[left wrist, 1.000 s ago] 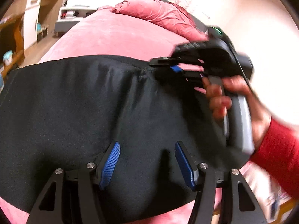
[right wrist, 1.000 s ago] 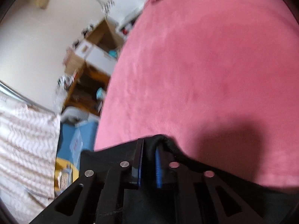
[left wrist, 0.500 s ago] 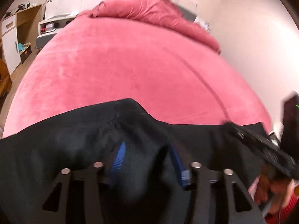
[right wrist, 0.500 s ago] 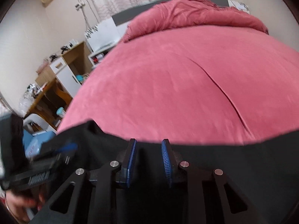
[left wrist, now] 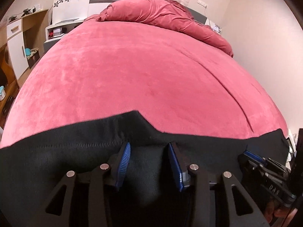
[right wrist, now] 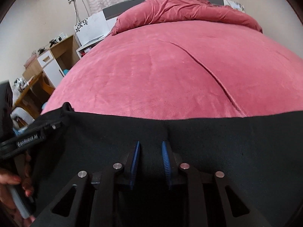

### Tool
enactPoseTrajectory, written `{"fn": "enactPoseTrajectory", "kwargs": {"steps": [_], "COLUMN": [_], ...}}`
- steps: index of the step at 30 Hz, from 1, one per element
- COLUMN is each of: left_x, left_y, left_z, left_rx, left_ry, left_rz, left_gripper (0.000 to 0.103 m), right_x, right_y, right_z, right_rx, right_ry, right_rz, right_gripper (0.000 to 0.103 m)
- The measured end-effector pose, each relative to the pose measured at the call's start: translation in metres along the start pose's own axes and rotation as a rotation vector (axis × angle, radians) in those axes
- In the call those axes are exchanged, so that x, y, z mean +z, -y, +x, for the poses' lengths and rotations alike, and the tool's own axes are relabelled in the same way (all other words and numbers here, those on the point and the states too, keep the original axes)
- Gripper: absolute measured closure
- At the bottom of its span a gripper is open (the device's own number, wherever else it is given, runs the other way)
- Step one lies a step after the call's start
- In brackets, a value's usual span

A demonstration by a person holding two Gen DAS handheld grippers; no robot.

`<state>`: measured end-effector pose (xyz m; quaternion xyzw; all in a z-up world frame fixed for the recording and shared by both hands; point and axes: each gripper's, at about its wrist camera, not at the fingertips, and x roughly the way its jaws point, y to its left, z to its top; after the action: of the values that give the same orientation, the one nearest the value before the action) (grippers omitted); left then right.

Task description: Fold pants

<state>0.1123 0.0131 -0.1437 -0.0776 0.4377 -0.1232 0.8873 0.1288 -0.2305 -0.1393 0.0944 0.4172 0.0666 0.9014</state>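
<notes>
Black pants (left wrist: 62,162) lie across the near end of the pink bed (left wrist: 132,71), their far edge running side to side, with a raised peak of cloth just ahead of the left claw (left wrist: 149,162). Left claw: the jaws are closing, a hump of black fabric bunched between the blue pads (left wrist: 124,160); the pads look to be in the cloth, but whether they press it firmly I cannot tell. Right claw (right wrist: 150,162): narrower gap, a ridge of pants fabric (right wrist: 227,151) standing up between its pads, which appear to pinch it. Each claw is visible at the edge of the other's view (the right one at the far right of the left view, the left one at far left of the right view), so both sit along the same edge, well apart. Risks, as judgement: the left grip may catch only the top layer, so a lift would peel one layer off and spoil the fold line. The plush bedspread could be pinched along with the pants and drag up with them. If the two hands rise unevenly, the span between them would sag or twist, leaving a skewed crease. A shallow bite on the right could slip under load. The crumpled duvet (right wrist: 181,13) at the head of the bed lies well clear.
</notes>
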Motion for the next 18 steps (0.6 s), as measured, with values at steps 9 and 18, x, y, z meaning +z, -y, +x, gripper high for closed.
{"fn": "enactPoseTrajectory", "kwargs": {"steps": [9, 18], "left_x": [-0.042, -0.062], "left_y": [-0.002, -0.002], "left_z": [-0.023, -0.031], "left_rx": [0.013, 0.020], "left_ry": [0.036, 0.064], "left_rz": [0.042, 0.025], "left_gripper": [0.054, 0.047], "right_x": [-0.010, -0.031], "right_y": [0.073, 0.194], "right_z": [-0.056, -0.115], "right_rx": [-0.020, -0.166], "right_ry": [0.026, 0.057], "right_rz": [0.196, 0.451], "right_gripper": [0.060, 0.047]}}
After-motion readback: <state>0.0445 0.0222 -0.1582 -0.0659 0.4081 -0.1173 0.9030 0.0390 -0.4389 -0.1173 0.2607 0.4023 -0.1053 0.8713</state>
